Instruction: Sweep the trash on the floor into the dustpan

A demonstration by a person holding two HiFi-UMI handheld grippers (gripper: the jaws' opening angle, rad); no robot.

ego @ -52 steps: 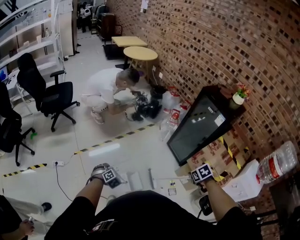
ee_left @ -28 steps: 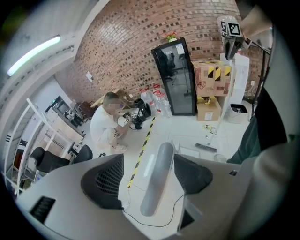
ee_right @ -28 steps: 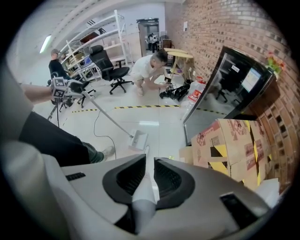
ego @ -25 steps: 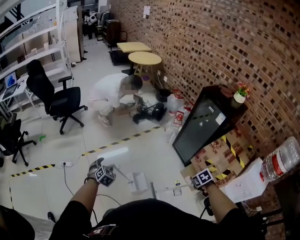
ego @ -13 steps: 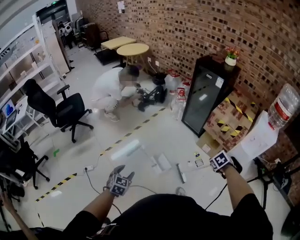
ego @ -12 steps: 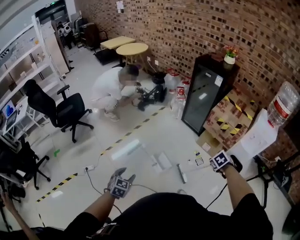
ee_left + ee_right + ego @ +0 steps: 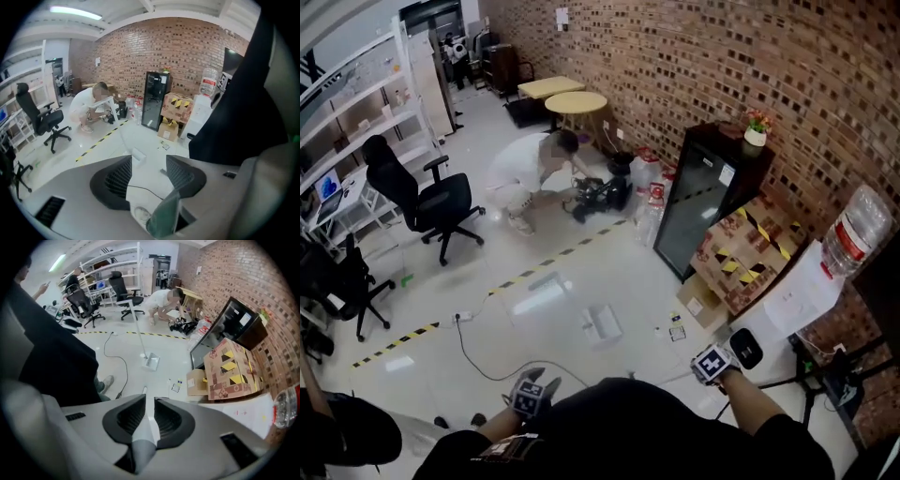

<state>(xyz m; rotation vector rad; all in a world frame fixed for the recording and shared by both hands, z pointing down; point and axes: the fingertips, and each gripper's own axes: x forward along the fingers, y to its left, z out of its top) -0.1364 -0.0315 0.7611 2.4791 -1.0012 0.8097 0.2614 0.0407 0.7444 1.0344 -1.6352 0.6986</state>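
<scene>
The white dustpan stands by itself on the pale floor, and its thin long handle leans up and away from it. Small scraps of trash lie to its right, close to the cardboard boxes. My right gripper is shut on the thin white broom handle, which runs down between its jaws towards the floor. My left gripper hangs low by my body, well away from the dustpan. Its jaws are closing, and only floor shows between them.
A black glass-door cabinet and taped cardboard boxes line the brick wall at right. A person crouches beyond the yellow-black floor tape. Office chairs stand at left. A cable snakes across the floor near my feet.
My left gripper has come away from the dustpan handle and drawn back to my body, with its jaws narrower. My right gripper has also pulled back with the broom. The dustpan stays on the floor.
</scene>
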